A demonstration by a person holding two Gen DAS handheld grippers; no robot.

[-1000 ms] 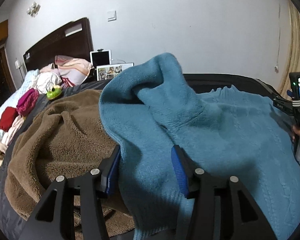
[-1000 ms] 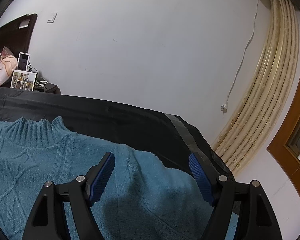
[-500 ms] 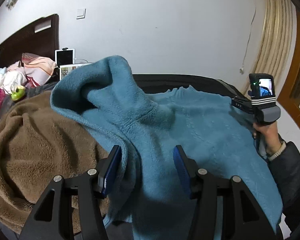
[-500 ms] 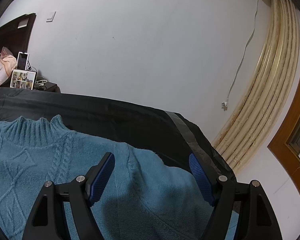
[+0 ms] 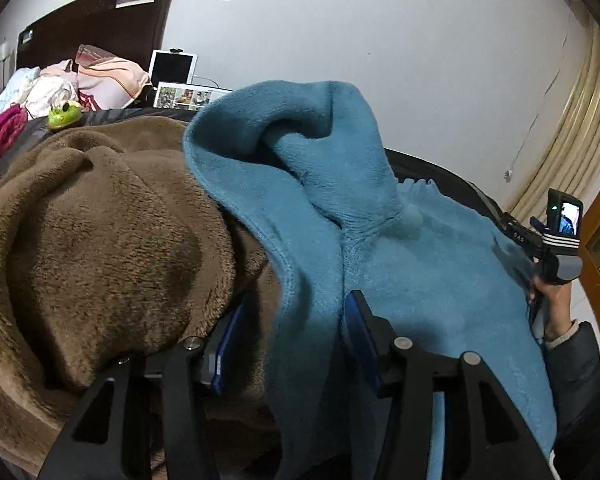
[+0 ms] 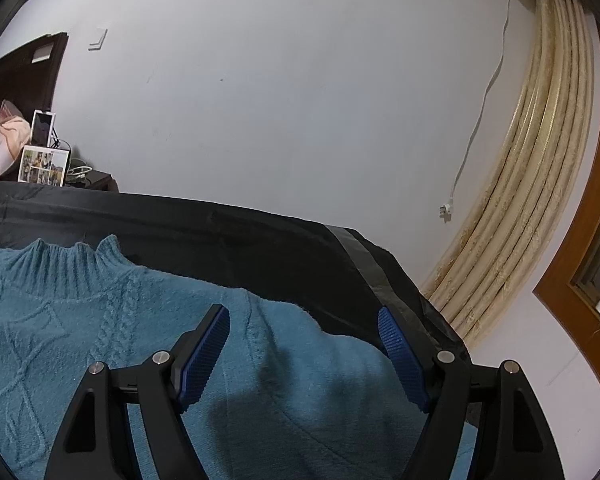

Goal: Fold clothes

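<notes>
- Left gripper (image 5: pixel 292 340) jaws just closing, half apart, blue sweater (image 5: pixel 400 264) edge between, grip unclear.
- Right gripper (image 6: pixel 304 354) jaws wide apart above sweater, holding nothing.

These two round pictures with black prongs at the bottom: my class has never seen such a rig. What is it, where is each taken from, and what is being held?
No robot here: a person holds a hand-held claw in each hand, each with a wide-angle camera looking along its two blue-padded fingers. One picture comes from the left claw, the other from the right claw. On the dark bed cover lie a blue sweater and a brown fleece garment. The left claw's jaws have just been closing, with a raised fold of the sweater between them; whether they grip it yet is unclear. The right claw is open above the sweater, holding nothing. The left view shows the hand holding it.
</notes>
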